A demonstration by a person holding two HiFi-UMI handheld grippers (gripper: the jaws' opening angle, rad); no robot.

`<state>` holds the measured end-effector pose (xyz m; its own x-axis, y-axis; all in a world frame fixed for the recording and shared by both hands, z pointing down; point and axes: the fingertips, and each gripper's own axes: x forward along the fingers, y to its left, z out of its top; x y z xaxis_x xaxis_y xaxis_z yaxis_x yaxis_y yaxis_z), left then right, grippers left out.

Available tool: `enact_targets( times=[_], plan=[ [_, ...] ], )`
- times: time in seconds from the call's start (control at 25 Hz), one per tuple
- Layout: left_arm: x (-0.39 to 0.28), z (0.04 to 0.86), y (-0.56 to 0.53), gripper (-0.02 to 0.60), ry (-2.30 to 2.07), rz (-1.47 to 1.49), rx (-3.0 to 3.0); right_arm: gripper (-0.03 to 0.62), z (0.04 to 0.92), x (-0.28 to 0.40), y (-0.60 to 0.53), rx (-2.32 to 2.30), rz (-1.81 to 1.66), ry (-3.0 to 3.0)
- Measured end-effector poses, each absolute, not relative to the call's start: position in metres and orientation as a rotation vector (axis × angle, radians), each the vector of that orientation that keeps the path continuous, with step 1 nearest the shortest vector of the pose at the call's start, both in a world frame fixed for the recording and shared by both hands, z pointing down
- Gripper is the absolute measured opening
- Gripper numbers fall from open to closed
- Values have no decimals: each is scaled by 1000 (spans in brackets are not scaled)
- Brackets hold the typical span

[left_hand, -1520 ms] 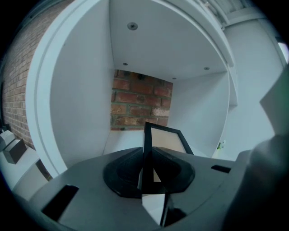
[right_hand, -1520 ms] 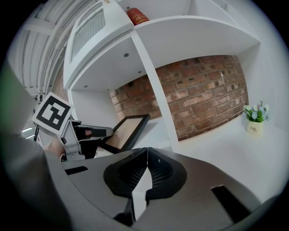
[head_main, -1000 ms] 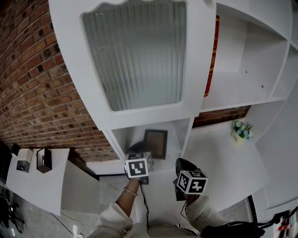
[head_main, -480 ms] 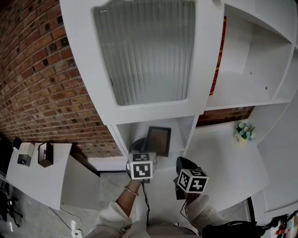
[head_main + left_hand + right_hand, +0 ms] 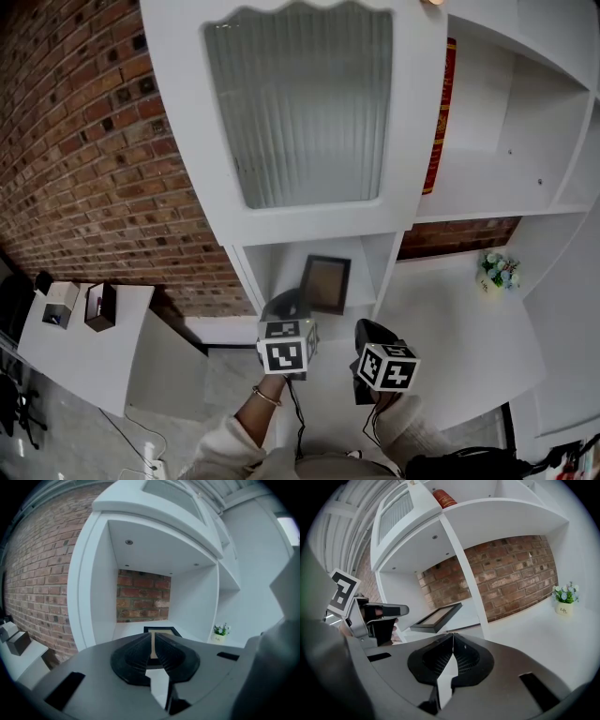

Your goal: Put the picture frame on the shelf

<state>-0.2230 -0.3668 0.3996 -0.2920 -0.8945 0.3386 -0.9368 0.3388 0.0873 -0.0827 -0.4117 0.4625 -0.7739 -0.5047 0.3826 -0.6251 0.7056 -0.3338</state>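
Observation:
The dark picture frame (image 5: 325, 283) lies flat on the floor of the low white shelf compartment (image 5: 375, 267), with a brick back wall behind it. It also shows in the left gripper view as a frame (image 5: 161, 630) straight ahead, and as a frame (image 5: 437, 615) in the right gripper view. My left gripper (image 5: 286, 303) hangs in front of the compartment, apart from the frame. Its jaws have just been closing, and only a narrow slit with nothing in it is left at the left gripper (image 5: 153, 641). My right gripper (image 5: 363, 330) stays beside it, shut and empty, as the right gripper (image 5: 452, 639) shows.
A cabinet door (image 5: 300, 103) with ribbed glass hangs above the compartment. A red book (image 5: 439, 112) stands on an upper shelf. A small flower pot (image 5: 494, 269) sits on the white counter to the right. A brick wall (image 5: 94, 169) and a low table with two small boxes (image 5: 94, 305) are at the left.
My left gripper has drawn back a little from the frame, which stays lying on the shelf. The right gripper has not moved.

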Motion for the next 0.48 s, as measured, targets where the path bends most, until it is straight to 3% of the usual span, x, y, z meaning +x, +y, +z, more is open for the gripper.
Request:
enact_targets(
  times=[0.48],
  plan=[
    [-190, 417, -327, 9, -2296, 182, 1642, 25, 482, -59, -381, 908, 680, -2652]
  ],
)
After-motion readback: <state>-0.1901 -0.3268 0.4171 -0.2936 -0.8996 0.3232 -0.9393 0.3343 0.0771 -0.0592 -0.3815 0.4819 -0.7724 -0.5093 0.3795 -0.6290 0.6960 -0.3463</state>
